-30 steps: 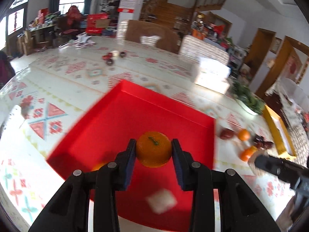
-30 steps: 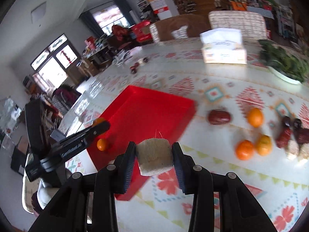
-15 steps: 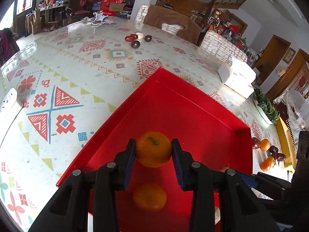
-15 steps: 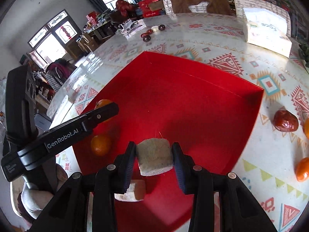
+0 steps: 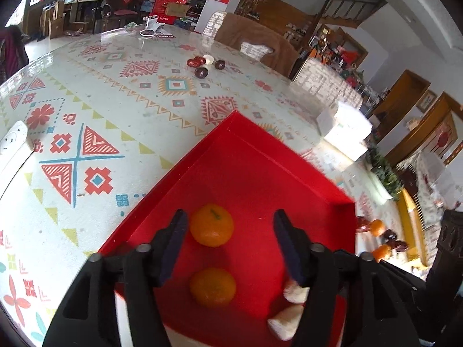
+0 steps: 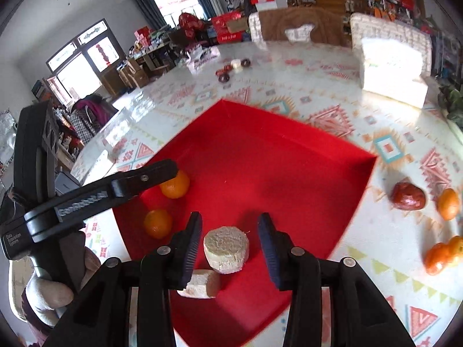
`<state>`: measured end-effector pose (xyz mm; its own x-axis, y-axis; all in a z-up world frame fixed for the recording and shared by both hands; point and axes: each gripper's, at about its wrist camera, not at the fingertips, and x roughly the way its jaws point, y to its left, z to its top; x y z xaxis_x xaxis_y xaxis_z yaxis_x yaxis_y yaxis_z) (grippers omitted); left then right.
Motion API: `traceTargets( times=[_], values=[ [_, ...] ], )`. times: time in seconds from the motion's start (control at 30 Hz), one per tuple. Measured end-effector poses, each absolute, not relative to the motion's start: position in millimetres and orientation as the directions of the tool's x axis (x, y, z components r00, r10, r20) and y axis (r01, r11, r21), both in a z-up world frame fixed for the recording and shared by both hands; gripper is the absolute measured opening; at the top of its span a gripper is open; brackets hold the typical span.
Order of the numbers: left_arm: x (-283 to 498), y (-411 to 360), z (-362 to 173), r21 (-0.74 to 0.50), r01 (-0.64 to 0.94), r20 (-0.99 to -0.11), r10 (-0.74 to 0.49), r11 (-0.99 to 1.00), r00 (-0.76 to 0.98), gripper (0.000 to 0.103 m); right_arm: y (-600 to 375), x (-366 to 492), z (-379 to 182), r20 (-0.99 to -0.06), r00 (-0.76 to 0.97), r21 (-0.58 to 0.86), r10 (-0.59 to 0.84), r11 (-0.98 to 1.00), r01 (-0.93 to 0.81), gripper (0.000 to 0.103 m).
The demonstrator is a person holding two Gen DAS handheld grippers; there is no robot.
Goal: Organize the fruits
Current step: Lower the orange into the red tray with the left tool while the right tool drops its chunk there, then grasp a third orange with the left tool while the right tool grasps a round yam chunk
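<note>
Patterned cloth covers the round tabletop (image 5: 115, 92), with chairs, shelves and a staircase in the cluttered room behind it. On the tabletop sits a shallow red tray (image 5: 260, 173), one corner pointing away from me. My left tongs (image 5: 228, 225) hang over the tray's near part; their jaws are opening and stand apart. One mandarin (image 5: 212, 225) lies on the tray floor between them, close to the left jaw but not pressed by either pad. A second mandarin (image 5: 212, 287) lies nearer the camera on the same tray. My right tongs (image 6: 229, 231) also hang over the tray, jaws opening, with a gap on both sides of a pale round slice (image 6: 226, 248) resting flat on the tray floor between them. A second pale piece (image 6: 199, 284) lies just beside it, nearer the camera and partly behind the left jaw. In the right wrist view both mandarins show near the tray's left edge, with the left tongs' finger reaching over the farther one. Outside the tray, to its right, lie a red date (image 6: 408, 196) and several loose mandarins (image 6: 448, 204). Farther across the tabletop sit a small cluster of dark fruits (image 5: 202, 66) and a white tissue box (image 6: 390, 70). A gloved hand (image 6: 49, 297) grips the left tool's handle.
</note>
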<state>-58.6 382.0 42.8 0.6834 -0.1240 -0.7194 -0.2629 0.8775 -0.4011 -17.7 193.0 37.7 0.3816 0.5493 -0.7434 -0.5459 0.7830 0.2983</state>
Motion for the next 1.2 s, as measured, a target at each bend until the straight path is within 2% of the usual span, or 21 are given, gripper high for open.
traceTargets(
  times=[0.07,0.17,0.3,0.37,0.57,0.83,1.2],
  values=[
    [-66.3,381.3,52.3,-0.423,-0.276,-0.707,-0.124,0.863,0.697,0.077,182.9,-21.2,44.6,-0.73,0.401,0.302,0.554,0.787,-0.538,0.05],
    [-82.7,373.5,68.8,-0.475,-0.263,-0.668,-0.149,0.84,0.729,0.084,167.1,-27.3,53.7,-0.713,0.443,0.288,0.544,0.803,-0.521,0.052],
    [-104.5,348.0,86.8,-0.523,-0.193,-0.609,-0.206,0.83,0.765,0.084,133.5,-35.6,62.4,-0.686,0.521,0.269,0.509,0.842,-0.468,0.053],
    [-113.8,331.5,92.5,-0.525,-0.17,-0.592,-0.214,0.834,0.777,0.084,110.9,-38.0,64.7,-0.666,0.555,0.287,0.498,0.858,-0.426,0.058],
    [-124.4,287.0,100.9,-0.485,-0.124,-0.61,-0.234,0.866,0.757,0.084,15.7,-43.1,65.3,-0.66,0.606,0.354,0.443,0.896,-0.27,0.058],
    [-122.0,236.9,106.5,-0.471,-0.048,-0.604,-0.282,0.881,0.745,0.084,-130.7,-52.2,57.9,-0.697,0.667,0.351,0.261,0.936,0.0,0.058],
    [-94.6,184.6,78.2,-0.445,-0.009,-0.675,-0.328,0.896,0.661,0.084,-148.0,-40.6,33.3,-0.708,0.634,0.384,0.311,0.923,-0.024,0.058]
  ],
)
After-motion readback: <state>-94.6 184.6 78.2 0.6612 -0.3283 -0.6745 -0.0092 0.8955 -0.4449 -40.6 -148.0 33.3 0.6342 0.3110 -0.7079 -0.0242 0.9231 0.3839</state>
